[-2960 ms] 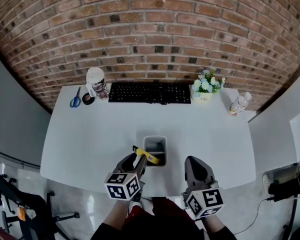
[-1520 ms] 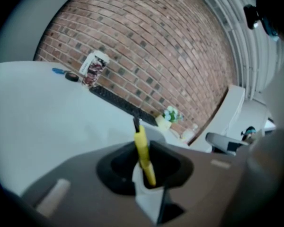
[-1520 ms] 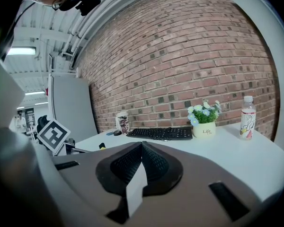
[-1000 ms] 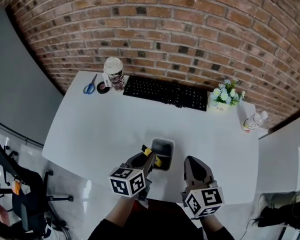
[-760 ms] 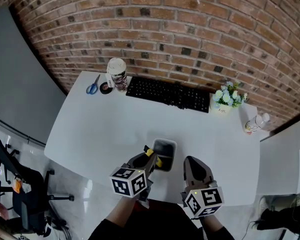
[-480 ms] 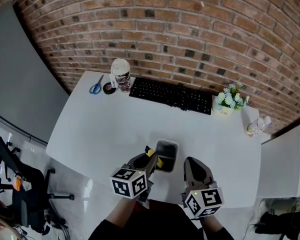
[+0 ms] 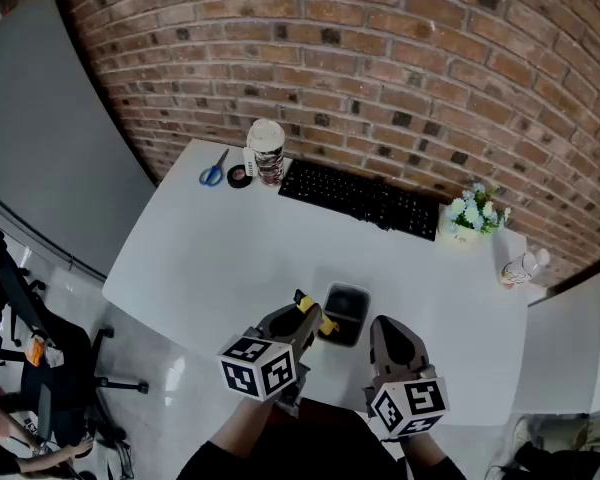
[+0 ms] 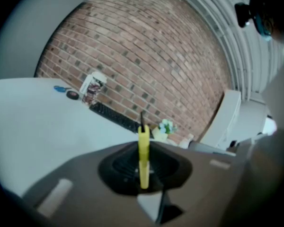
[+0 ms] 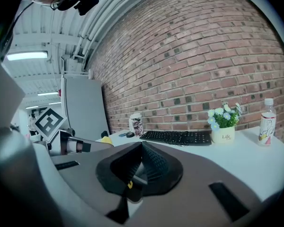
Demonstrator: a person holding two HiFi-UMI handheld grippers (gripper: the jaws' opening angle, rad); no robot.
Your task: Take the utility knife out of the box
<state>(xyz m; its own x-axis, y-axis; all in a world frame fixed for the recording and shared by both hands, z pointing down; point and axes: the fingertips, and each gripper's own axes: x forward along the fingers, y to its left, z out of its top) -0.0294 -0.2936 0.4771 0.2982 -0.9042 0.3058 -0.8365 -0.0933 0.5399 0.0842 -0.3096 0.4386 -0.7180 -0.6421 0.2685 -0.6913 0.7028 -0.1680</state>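
Utility knife (image 8: 143,160): slim, yellow, dark tip; at the left rim of the box (image 7: 347,289).
Left hand-held gripper (image 7: 298,318): grasping the utility knife.
Right hand-held gripper (image 9: 142,148): clenched, empty.
Room: box near the front edge of the bench (image 7: 220,258); bare surface to its left.

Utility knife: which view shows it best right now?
Left gripper view: the utility knife sits large and centred, edge-on, clamped in the left hand-held gripper. Head view shows only a small yellow piece at that gripper's tip by the box. Right gripper view catches just a yellow sliver.
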